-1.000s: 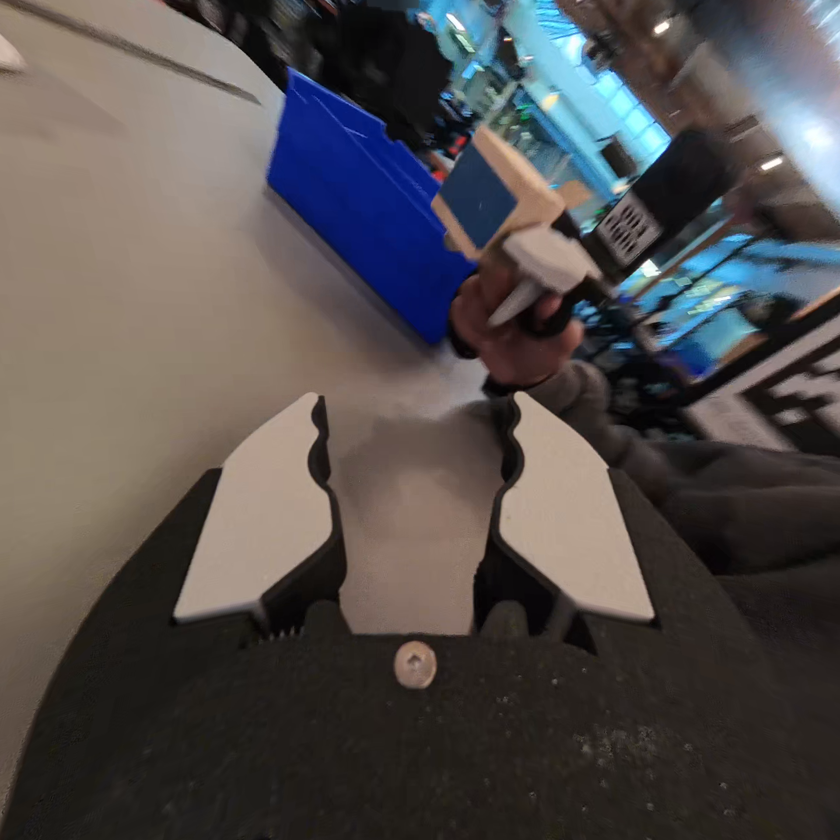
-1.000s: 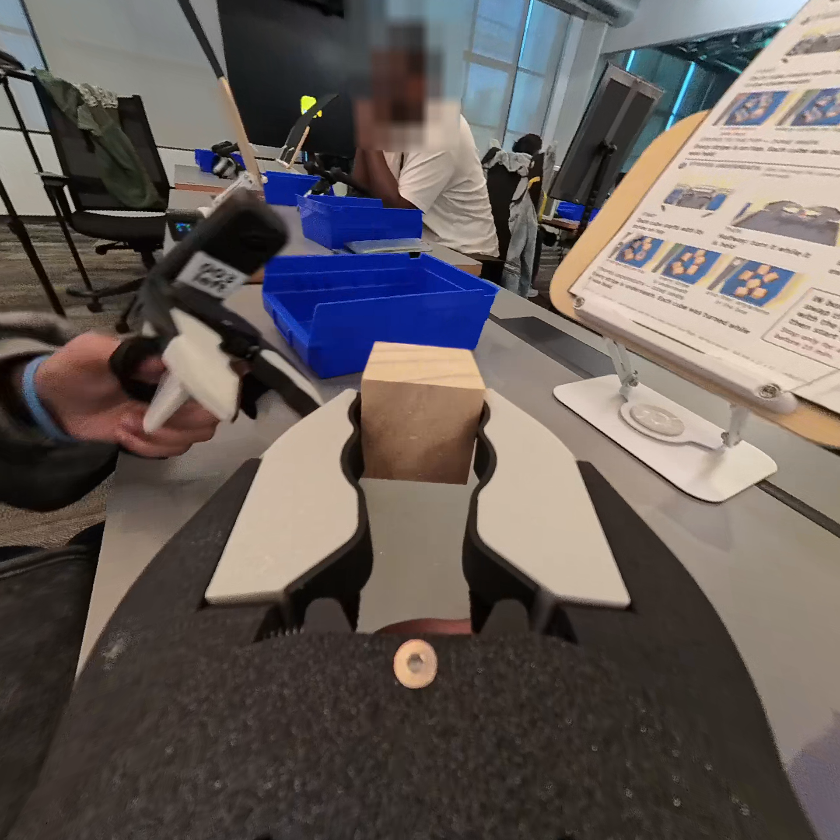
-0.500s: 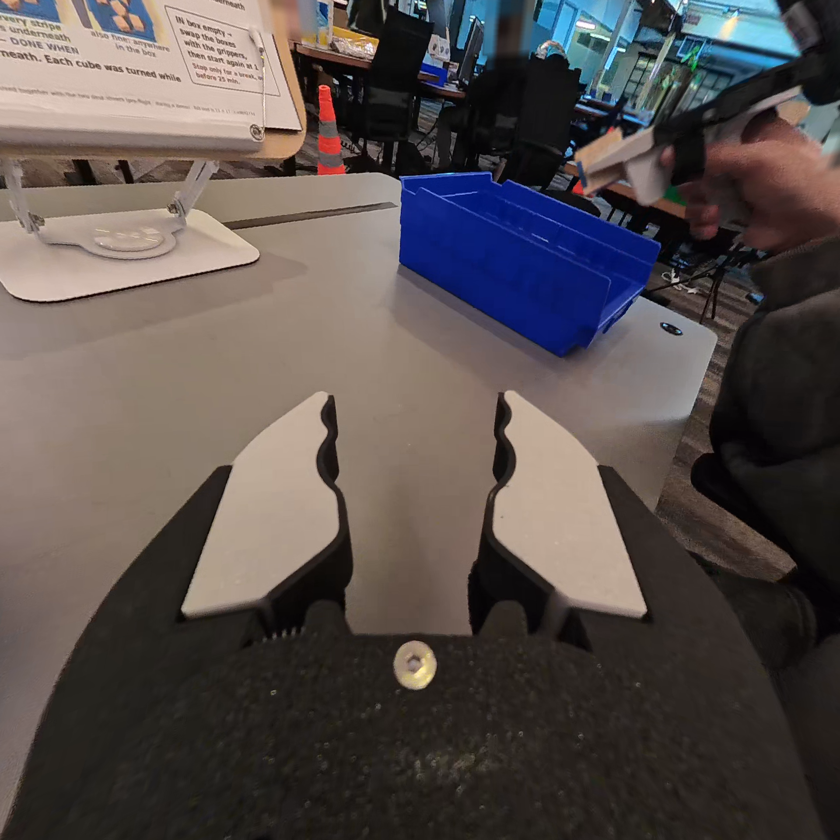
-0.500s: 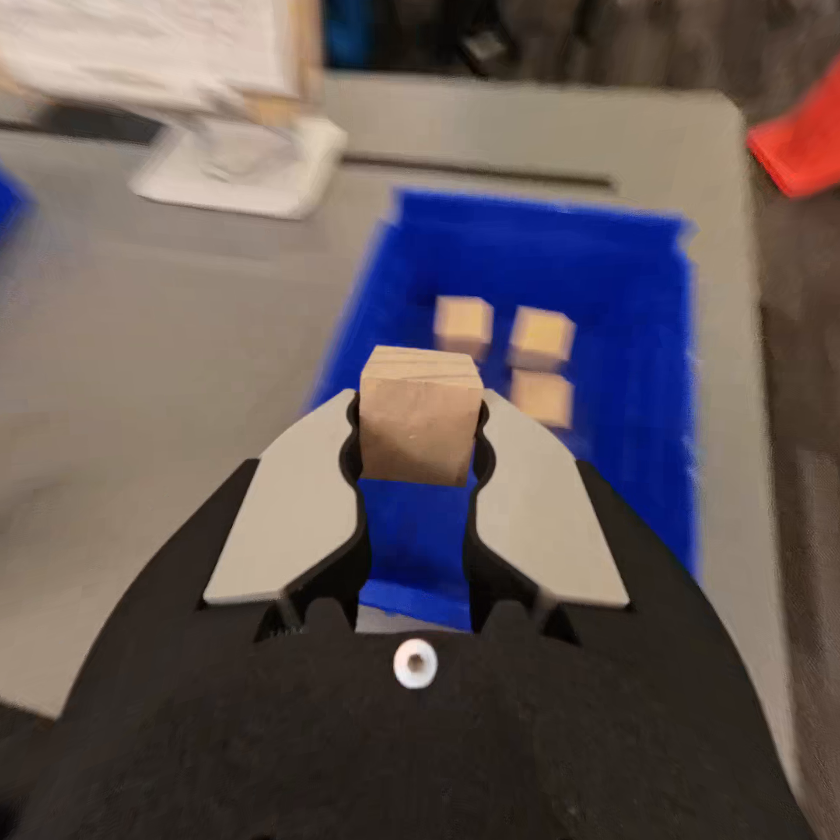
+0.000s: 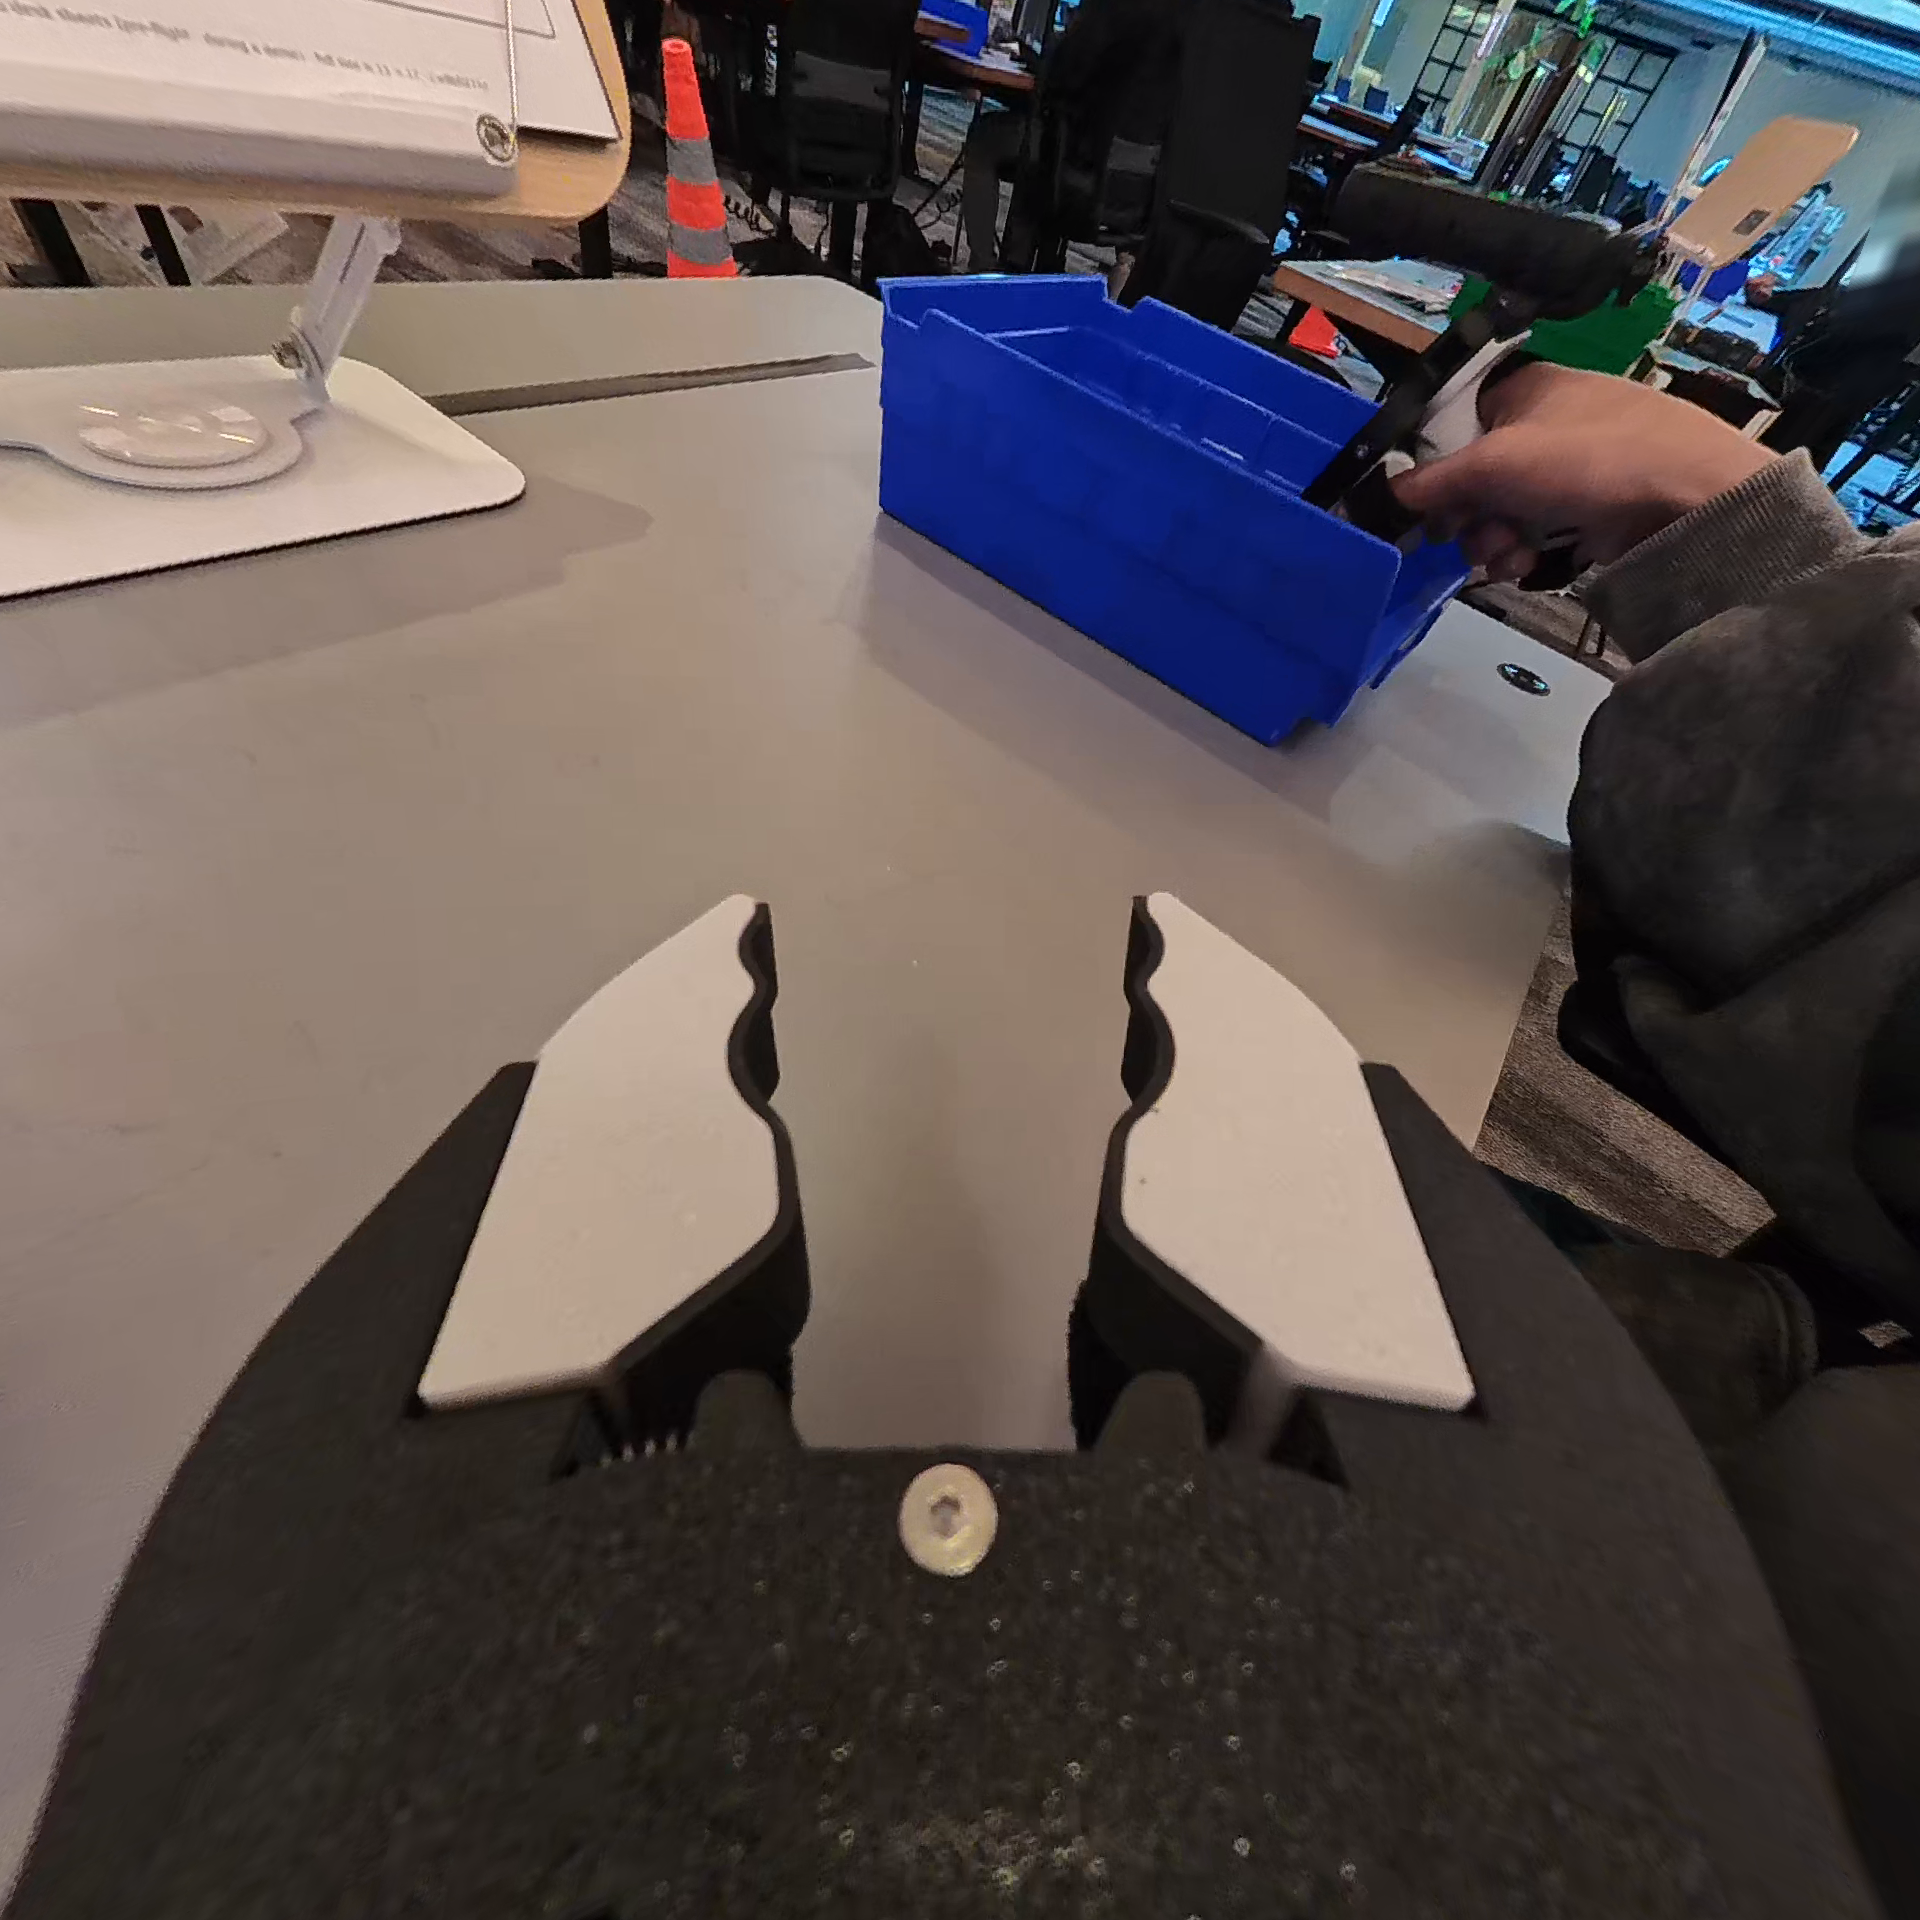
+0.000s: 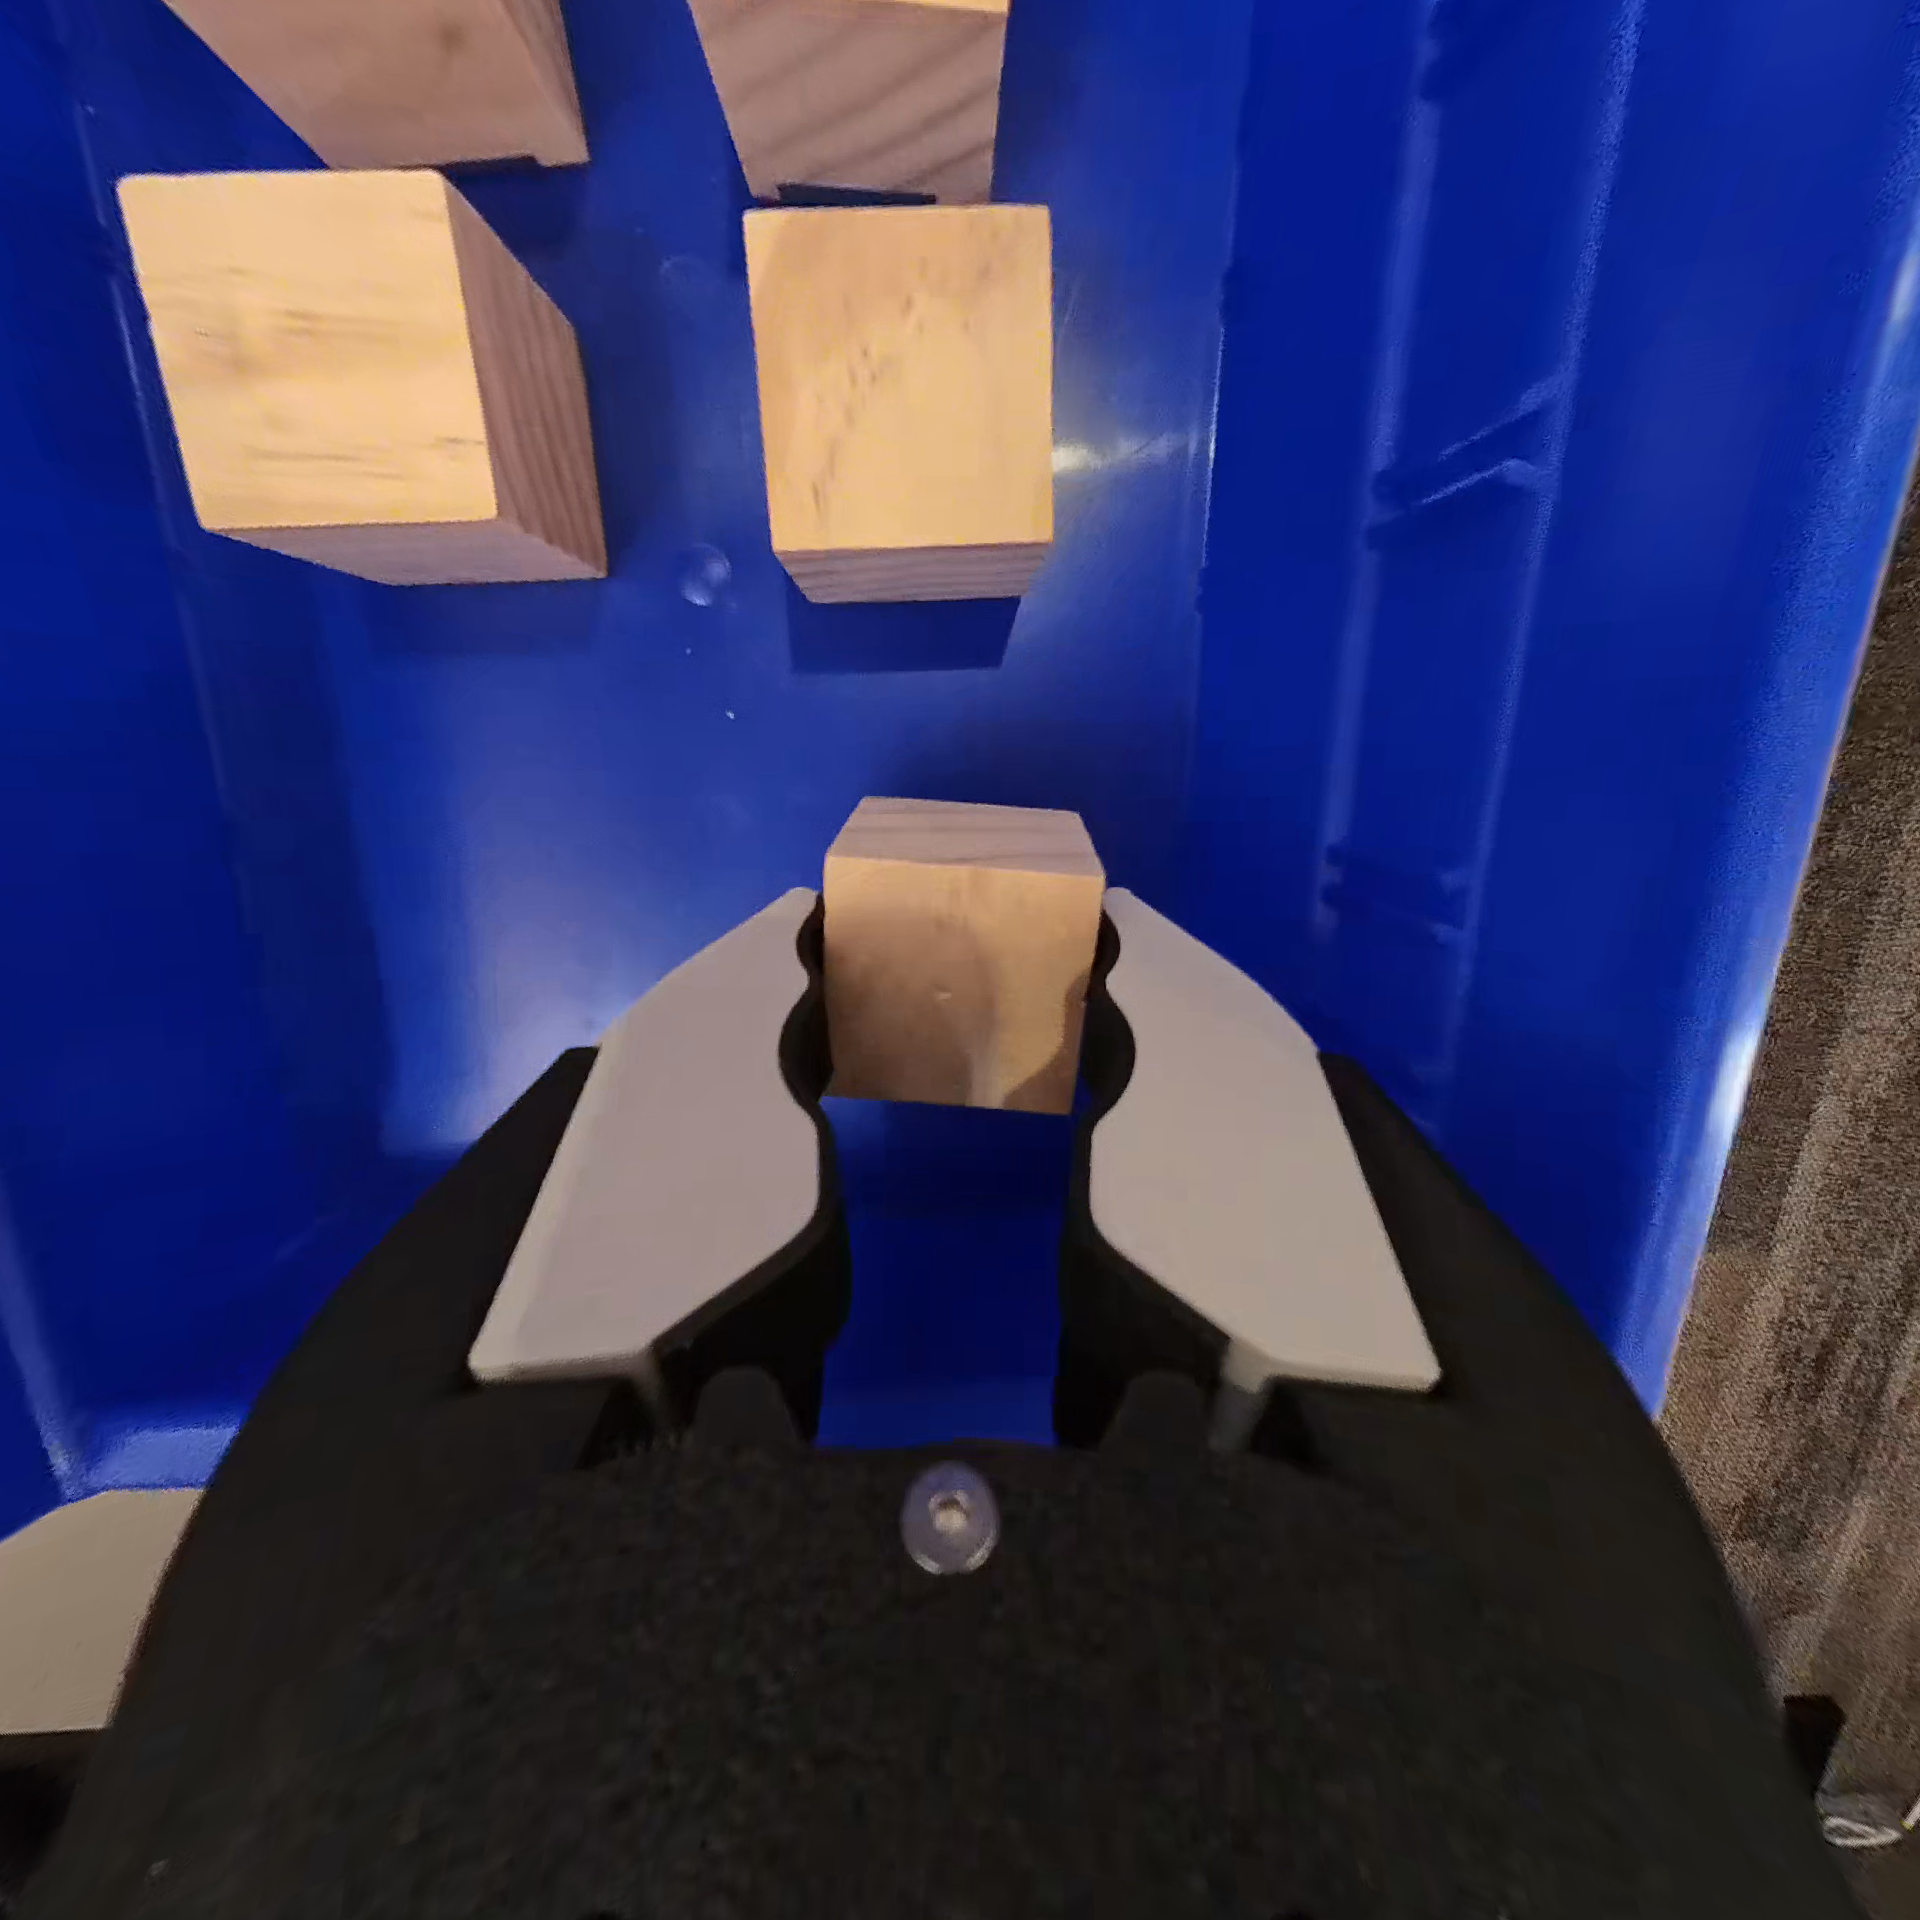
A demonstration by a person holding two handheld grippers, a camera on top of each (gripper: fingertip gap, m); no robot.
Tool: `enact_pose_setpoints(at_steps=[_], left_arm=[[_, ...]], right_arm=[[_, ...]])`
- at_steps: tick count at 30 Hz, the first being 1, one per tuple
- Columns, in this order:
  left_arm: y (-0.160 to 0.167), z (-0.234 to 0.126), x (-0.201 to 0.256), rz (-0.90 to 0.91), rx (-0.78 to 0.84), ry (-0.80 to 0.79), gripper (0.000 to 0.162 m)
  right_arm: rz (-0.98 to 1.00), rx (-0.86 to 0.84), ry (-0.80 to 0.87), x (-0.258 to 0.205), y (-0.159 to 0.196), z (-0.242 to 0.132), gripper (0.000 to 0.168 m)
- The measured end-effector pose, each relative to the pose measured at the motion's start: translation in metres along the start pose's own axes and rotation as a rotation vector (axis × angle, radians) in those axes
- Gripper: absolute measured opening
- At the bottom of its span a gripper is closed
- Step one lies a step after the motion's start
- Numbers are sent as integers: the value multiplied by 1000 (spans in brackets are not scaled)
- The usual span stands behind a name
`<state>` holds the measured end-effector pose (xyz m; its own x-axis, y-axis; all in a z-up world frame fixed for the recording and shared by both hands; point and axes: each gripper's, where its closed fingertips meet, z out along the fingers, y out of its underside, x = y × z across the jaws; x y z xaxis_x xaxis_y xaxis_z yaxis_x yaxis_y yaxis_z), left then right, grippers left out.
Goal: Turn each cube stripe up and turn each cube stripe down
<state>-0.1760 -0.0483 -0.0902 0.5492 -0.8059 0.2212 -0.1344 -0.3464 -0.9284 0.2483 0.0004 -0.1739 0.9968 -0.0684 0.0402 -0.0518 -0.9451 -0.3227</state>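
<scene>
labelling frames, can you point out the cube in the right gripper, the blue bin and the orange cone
cube [image 6: 961, 982]: right wrist view, on its near wooden face between the fingers
blue bin [image 5: 1122, 520]: left wrist view, on its long outer side wall
orange cone [image 5: 694, 166]: left wrist view, mid-body

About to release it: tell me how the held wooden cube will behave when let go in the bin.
The cube looks like solid rigid wood, so it shouldn't deform. Flat faces suggest it settles, not rolls. The bin floor looks glossy, so it may slide slightly.
</scene>
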Motion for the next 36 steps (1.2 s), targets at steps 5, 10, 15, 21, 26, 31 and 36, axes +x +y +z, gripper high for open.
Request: enact_pose_setpoints(at_steps=[5,10,15,21,26,31,36], left_arm=[[2,2,3,9,-14,8,64],[4,3,4,7,-22,12,64],[4,2,4,6,-24,11,64],[3,1,3,15,-22,2,64],[5,1,-2,3,-33,-24,63],[5,-3,-13,-6,-31,-58,63],[4,-6,-21,-19,-30,-80,63]], right_arm=[[4,-8,-3,1,2,6,47],[-6,17,3,1,0,-1,55],[16,155,53,4,-12,-51,69],[-207,684,-180,-98,-61,-166,62],[-312,1116,-647,-234,-70,-206,63],[-447,1100,-713,-325,-48,-142,69],[-527,1066,-664,-355,-33,-106,66]])
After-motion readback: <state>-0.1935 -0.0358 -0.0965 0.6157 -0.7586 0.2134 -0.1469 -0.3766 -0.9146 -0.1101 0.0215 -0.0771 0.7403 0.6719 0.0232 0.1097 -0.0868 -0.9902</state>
